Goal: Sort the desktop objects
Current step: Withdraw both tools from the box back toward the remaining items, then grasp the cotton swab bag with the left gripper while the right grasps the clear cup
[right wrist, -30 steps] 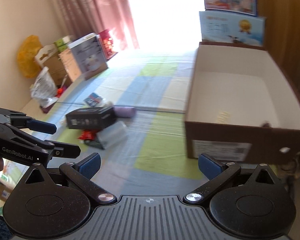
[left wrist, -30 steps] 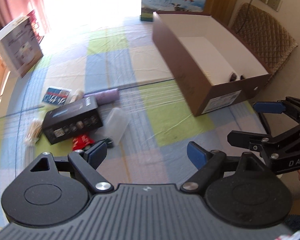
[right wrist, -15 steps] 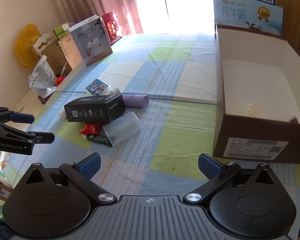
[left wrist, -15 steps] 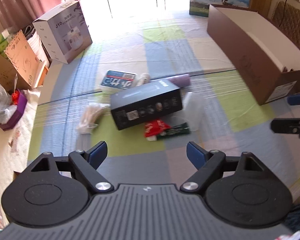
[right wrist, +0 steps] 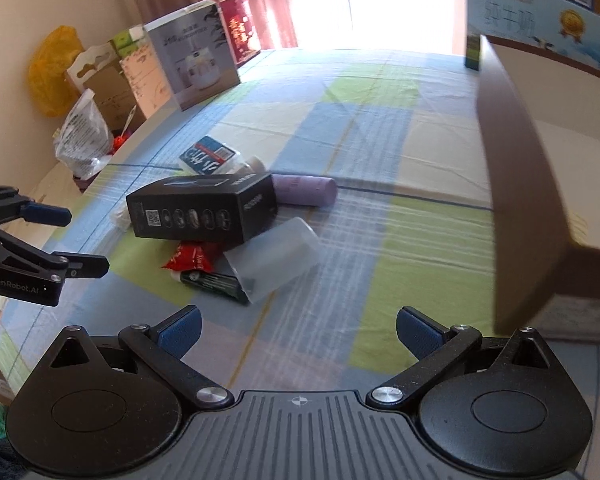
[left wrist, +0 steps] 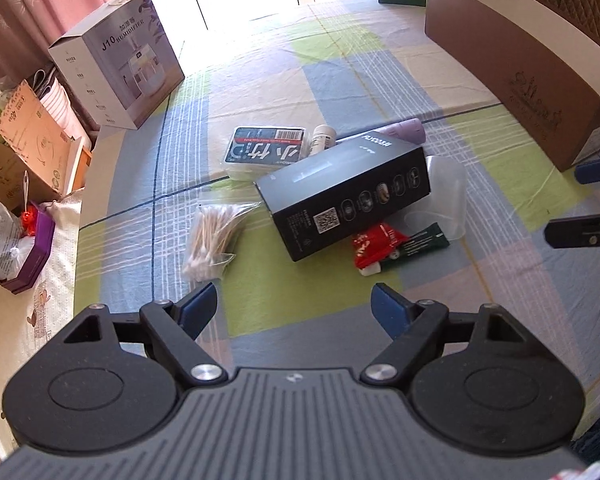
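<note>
Hovering over the checked cloth of the desk (left wrist: pixel 340 80), we hold both claws above a small heap of clutter. Our left claw (left wrist: pixel 296 306) stands wide with nothing between its blue pads, and our right claw (right wrist: pixel 298 326) is spread just as wide and equally empty (each shows at the edge of the other's view). At the middle of the heap lies a black carton (left wrist: pixel 346 196), tilted, resting on the things around it. Just beside its near corner sit a red sachet (left wrist: pixel 374 242) and a dark green tube (left wrist: pixel 418 242), touching each other. A clear plastic cup (left wrist: pixel 446 196) lies on its side against the carton's right end, and a lilac cylinder (left wrist: pixel 404 134) lies behind the carton. A blue-labelled packet (left wrist: pixel 262 152) and a small white bottle (left wrist: pixel 322 138) sit at the carton's far left, while a bag of cotton swabs (left wrist: pixel 214 236) lies apart to the left. Along the right side of the desk stands 1 long brown cardboard box (left wrist: pixel 512 68), open at the top, with a white interior in the right wrist view. A grey humidifier box (left wrist: pixel 120 64) stands at the far left edge of the desk.
</note>
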`<state>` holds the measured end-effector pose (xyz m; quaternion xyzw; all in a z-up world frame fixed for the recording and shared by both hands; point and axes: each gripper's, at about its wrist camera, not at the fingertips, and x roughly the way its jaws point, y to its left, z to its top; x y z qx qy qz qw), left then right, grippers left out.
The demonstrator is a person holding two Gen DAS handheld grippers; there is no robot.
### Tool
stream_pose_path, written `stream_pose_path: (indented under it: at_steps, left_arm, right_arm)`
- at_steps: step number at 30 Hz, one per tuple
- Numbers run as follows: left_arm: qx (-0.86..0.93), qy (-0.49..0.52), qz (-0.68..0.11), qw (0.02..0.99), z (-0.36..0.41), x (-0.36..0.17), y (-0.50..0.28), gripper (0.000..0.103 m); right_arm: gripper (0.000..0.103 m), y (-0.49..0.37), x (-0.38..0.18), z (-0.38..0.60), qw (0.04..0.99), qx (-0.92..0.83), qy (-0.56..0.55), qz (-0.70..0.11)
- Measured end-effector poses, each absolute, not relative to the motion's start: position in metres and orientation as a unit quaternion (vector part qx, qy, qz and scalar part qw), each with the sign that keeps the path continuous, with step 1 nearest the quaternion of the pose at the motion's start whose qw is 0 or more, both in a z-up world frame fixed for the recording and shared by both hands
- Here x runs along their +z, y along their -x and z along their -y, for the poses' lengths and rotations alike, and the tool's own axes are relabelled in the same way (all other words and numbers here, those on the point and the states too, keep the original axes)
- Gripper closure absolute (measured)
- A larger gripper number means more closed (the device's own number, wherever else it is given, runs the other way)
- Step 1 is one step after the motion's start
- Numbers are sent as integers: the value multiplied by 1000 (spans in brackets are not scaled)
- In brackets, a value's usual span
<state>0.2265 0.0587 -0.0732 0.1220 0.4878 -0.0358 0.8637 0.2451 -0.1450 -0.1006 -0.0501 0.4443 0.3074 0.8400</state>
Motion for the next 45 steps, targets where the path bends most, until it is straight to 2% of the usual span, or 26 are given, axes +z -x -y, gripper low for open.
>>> stream_pose_path:
  at_steps: [16,19,20,21,27,37,41,45]
  left_arm:
    - [-13,-100,-502,859,-120,-92,-249,21]
    - [-11,-97,-504,858,-126,-95,-253,21]
    - [-11,-96,-505,857,-127,-96,-253,21]
    - [-11,-96,-506,857,-128,-97,-255,21]
    - [-18,-98,-507,856,-132,-102,-263,21]
    - [-39,-108,-510,853,-134,-113,-287,21]
    - [-46,-112,-512,850,-137,-119,-300,29]
    - [-47,-115,-517,847,-140,-127,-314,30]
  right_arm:
    - [4,-281,-140,89,841,337,139,-400]
    - [13,-284,-147,83,834,346,151,-401]
    - [18,-285,-149,81,833,348,155,-402]
    - [28,-285,-150,80,832,349,159,-401]
    - [33,-286,-152,86,837,320,168,-410]
    - [34,-289,-144,131,865,208,109,-445]
    - [34,-283,-142,144,867,185,95,-453]
    - [34,-276,-139,153,867,171,83,-460]
